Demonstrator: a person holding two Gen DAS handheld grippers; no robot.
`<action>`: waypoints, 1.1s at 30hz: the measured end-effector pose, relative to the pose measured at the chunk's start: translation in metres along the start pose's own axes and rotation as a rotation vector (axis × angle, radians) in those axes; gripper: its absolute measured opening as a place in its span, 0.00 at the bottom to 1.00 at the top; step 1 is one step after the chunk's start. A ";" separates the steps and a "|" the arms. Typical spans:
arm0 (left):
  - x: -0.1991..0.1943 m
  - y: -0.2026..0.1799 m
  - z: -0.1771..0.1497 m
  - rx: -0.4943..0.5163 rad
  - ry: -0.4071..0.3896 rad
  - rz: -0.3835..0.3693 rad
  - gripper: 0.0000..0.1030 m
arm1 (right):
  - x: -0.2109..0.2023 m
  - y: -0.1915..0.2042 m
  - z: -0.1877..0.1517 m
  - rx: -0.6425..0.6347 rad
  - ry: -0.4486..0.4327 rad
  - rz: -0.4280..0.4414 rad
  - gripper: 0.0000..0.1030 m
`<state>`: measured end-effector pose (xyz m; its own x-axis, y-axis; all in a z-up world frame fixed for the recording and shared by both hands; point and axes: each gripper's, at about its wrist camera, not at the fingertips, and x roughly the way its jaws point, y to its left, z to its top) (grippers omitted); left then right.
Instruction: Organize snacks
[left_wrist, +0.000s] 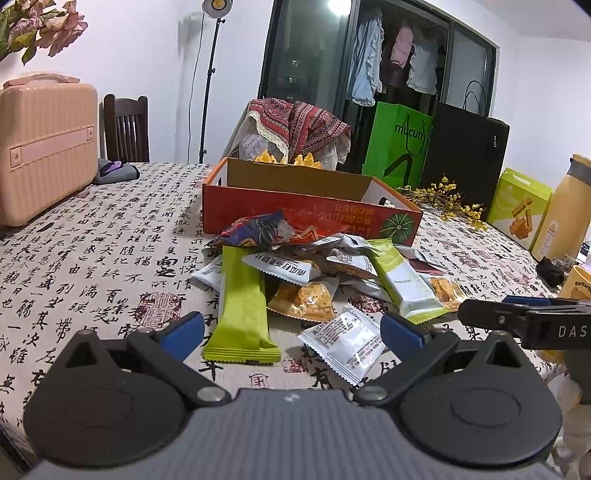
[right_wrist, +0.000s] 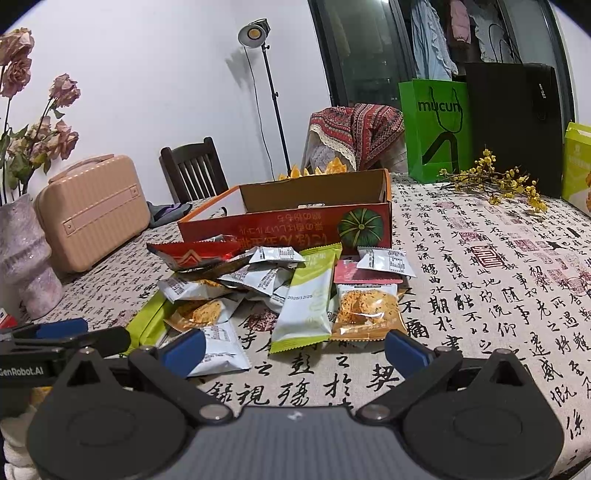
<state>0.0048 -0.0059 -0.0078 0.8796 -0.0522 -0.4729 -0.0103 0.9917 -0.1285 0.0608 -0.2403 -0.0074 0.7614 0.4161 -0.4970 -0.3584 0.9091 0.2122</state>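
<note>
Left hand-held gripper (left_wrist: 291, 332) agape, empty | right hand-held gripper (right_wrist: 293, 349) same | snack packets (right_wrist: 306, 295): light, crinkly, slippery, probably crushable; pinch crimped edge.

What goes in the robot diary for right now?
left gripper: open, empty | right gripper: open, empty | snacks: piled before box | table

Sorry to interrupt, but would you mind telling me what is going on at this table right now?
A person is holding two handheld grippers over a heap of snack packets on a table covered with a calligraphy-print cloth. The left gripper and the right gripper are both open and hold nothing. An open orange cardboard box stands just behind the heap. All the packets in view lie loose on the cloth in front of it, so sorting seems barely begun.
</note>
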 end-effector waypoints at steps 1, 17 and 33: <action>0.000 0.000 0.000 0.000 0.000 -0.001 1.00 | 0.000 0.000 0.000 0.000 0.000 0.000 1.00; 0.001 0.002 0.001 -0.004 0.004 0.002 1.00 | 0.000 0.000 0.000 0.001 -0.001 0.000 1.00; 0.001 0.003 0.001 -0.006 0.007 0.001 1.00 | 0.000 -0.001 0.000 0.001 0.001 0.001 1.00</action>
<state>0.0062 -0.0033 -0.0079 0.8763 -0.0520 -0.4789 -0.0140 0.9910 -0.1333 0.0605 -0.2409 -0.0077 0.7607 0.4168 -0.4976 -0.3582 0.9089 0.2137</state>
